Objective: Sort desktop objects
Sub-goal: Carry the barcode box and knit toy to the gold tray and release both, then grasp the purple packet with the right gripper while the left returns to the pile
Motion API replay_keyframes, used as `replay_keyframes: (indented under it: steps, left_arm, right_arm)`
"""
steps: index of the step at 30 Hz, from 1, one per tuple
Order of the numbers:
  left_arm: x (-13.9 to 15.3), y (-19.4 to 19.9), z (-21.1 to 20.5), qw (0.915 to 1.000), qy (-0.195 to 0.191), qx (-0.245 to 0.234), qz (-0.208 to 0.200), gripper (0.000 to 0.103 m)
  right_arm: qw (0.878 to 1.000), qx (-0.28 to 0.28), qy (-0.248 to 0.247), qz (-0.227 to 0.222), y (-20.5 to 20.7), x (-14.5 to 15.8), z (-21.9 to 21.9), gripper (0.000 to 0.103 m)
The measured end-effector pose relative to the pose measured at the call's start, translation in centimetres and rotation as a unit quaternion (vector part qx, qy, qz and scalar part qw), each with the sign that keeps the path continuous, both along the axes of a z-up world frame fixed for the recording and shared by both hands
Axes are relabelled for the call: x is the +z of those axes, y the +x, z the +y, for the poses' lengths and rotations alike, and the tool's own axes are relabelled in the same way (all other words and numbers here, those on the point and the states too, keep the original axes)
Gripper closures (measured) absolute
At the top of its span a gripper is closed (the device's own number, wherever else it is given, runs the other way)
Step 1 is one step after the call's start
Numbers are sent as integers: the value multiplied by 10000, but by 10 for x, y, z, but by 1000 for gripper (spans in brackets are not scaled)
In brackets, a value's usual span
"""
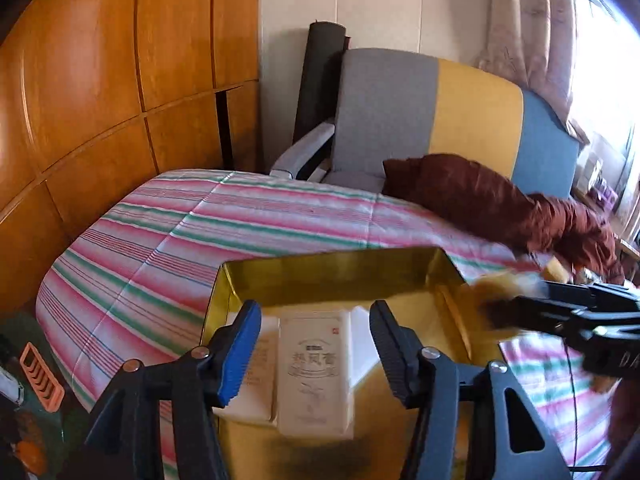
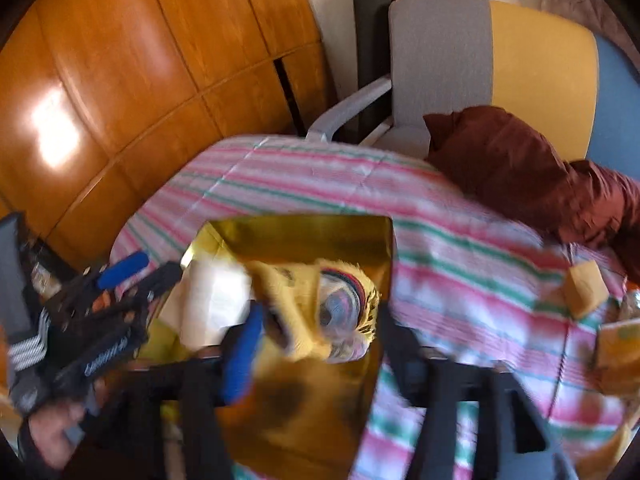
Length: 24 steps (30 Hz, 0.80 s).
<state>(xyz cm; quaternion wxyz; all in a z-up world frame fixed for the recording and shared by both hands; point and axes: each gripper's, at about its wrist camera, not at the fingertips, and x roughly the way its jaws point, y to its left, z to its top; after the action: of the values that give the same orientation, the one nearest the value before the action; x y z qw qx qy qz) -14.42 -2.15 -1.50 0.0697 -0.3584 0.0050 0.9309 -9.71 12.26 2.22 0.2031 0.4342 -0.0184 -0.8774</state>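
The left gripper [image 1: 316, 344] hung over the near part of the gold box [image 1: 336, 276], jaws spread and pressing on nothing; a white packet [image 1: 314, 376] with printed characters lay flat on the box floor between and below its fingers, with another white packet [image 1: 256, 380] just to its left. The right gripper [image 2: 316, 344] hovered over the same box from the right, jaws released and parted. A yellow plush toy [image 2: 320, 304] with a striped patch sat in the box between its fingers, though blur hid whether either pad touched it. A white packet [image 2: 216, 300] lay to the toy's left.

The box rested on a pink, green and white striped cloth [image 1: 168, 240]. Small yellow items [image 2: 584, 288] lay on the cloth near its right edge. Farther off, a brown cushion [image 1: 480, 196] leaned at the cloth's far right edge, against a chair [image 1: 432, 112] in grey, yellow and blue. Wooden panelling [image 1: 120, 60] filled the far left.
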Motion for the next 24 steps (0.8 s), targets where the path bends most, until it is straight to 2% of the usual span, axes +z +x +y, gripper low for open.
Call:
replay_keyframes:
  steps: [1, 4, 13, 24]
  left_arm:
    - [2, -2, -1, 10000, 48, 34, 31, 44]
    - [9, 3, -5, 9998, 136, 30, 118, 42]
    - [21, 29, -5, 9992, 336, 20, 198, 40]
    - [19, 67, -1, 9993, 356, 3, 117, 40]
  right_arm:
    - [10000, -20, 20, 67, -3, 0, -5, 30]
    - [10000, 42, -43, 1, -6, -3, -15, 30]
    - [10000, 16, -78, 42, 30, -10, -4, 27]
    - [9979, -244, -54, 599, 90, 9, 23, 21]
